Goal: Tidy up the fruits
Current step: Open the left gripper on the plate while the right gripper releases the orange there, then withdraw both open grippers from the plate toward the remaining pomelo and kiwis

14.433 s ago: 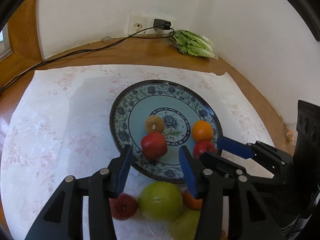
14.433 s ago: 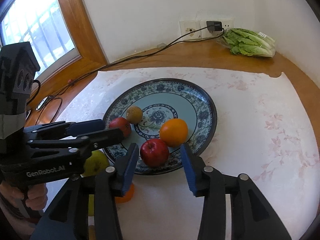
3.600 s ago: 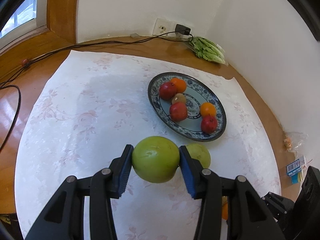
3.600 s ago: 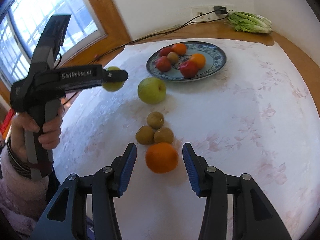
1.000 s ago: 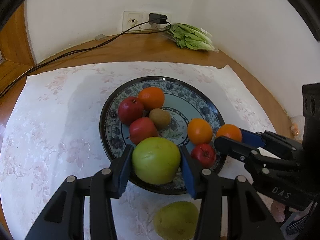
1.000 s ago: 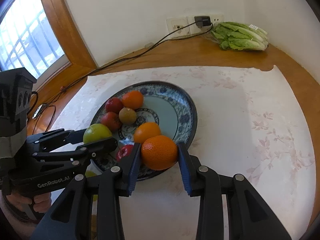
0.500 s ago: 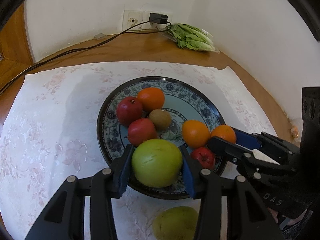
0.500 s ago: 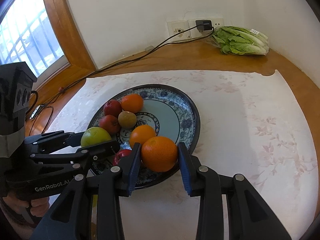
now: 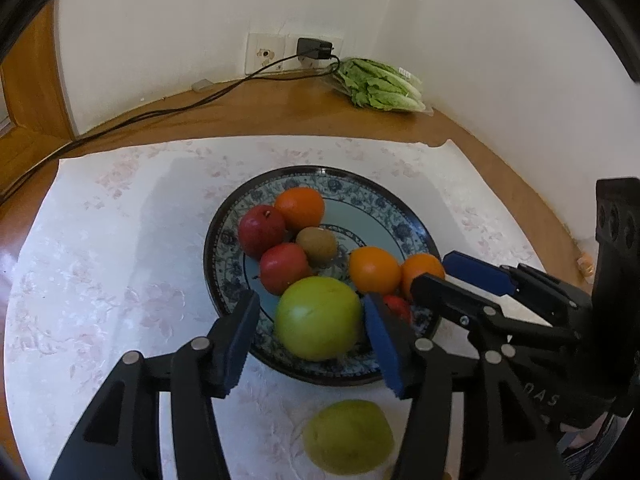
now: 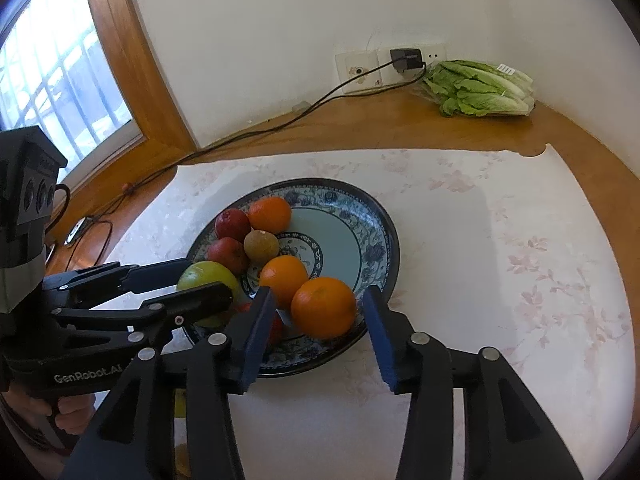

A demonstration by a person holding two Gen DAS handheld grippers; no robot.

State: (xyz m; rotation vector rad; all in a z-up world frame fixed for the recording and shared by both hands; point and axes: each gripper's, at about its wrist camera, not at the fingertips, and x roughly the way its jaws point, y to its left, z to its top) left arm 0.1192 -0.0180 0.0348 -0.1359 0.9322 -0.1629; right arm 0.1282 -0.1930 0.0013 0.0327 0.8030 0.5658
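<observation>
**Fruits on the patterned plate, both grippers spread**

We see one blue patterned plate (image 9: 404, 222) on a white flowered cloth (image 9: 100, 280). On it lie three oranges, counted in both views: one at the far side (image 9: 300, 208), one in the middle (image 9: 374, 270) and one near the front rim (image 10: 323, 307). There are also red apples: two are clear (image 9: 262, 230) (image 9: 285, 268), and a third red fruit (image 9: 396, 306) is mostly hidden behind the fingers, so we cannot name it surely. One brown kiwi (image 9: 317, 244) sits between them. The big green apple (image 9: 318, 318) rests on the plate's near part.

The left gripper (image 9: 310, 338) stands wide, with a gap on both sides of the green apple. The right gripper (image 10: 320, 330) is also spread, its pads apart from the front orange.

One yellow-green pear (image 9: 348, 436) lies on the cloth, outside the plate, partly hidden by the left gripper.
</observation>
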